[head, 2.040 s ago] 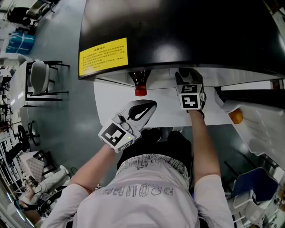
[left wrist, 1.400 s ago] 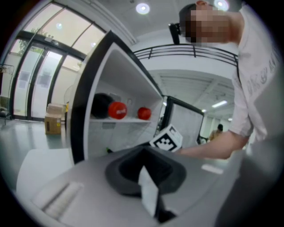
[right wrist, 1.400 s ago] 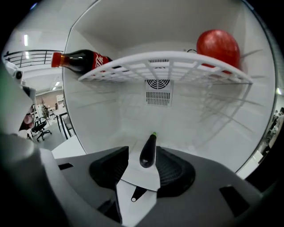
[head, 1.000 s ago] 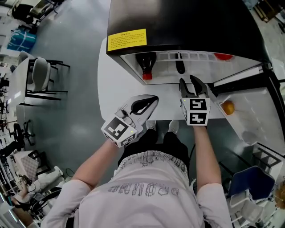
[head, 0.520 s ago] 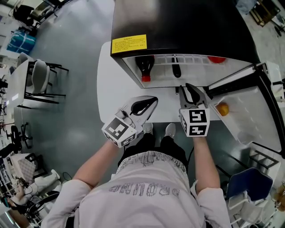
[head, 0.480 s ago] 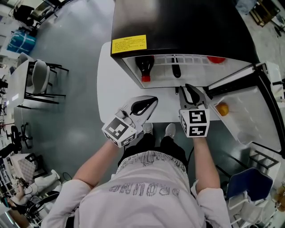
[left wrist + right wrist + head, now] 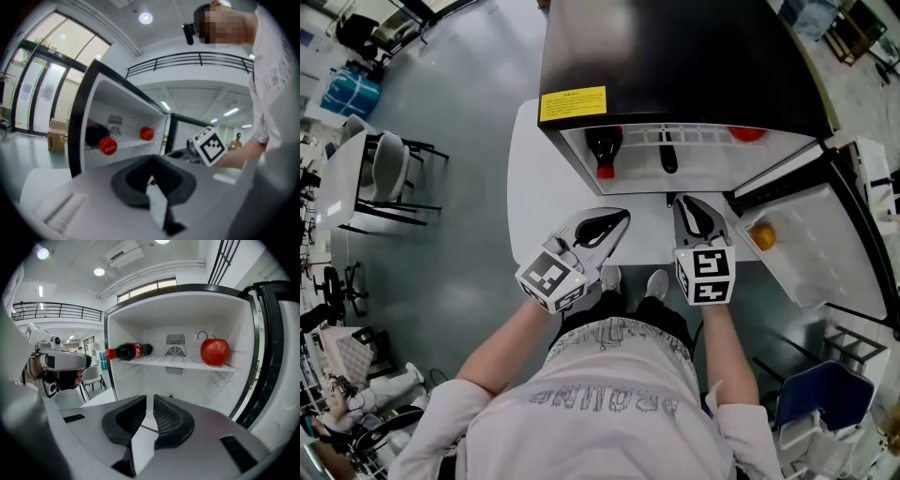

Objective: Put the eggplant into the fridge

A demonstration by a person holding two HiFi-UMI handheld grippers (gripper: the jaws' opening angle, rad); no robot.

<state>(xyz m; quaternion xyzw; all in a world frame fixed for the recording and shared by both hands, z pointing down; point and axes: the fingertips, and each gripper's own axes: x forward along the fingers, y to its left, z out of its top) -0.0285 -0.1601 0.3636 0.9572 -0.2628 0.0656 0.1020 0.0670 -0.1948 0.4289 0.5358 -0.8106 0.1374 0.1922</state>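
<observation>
Head view shows the eggplant (image 7: 668, 159) lying inside the fridge (image 7: 675, 56), so the right gripper (image 7: 686, 204), empty jaws closing, should back straight out, clear of the door (image 7: 834, 253); the left gripper (image 7: 619, 218)'s jaws are together, holding nothing

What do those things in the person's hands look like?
The left hand-held gripper and the right hand-held gripper each have a pale grey shell, dark pads and a cube of black-and-white square markers. The right one's jaws are closing, empty. The person wears a light printed short-sleeved T-shirt.
</observation>
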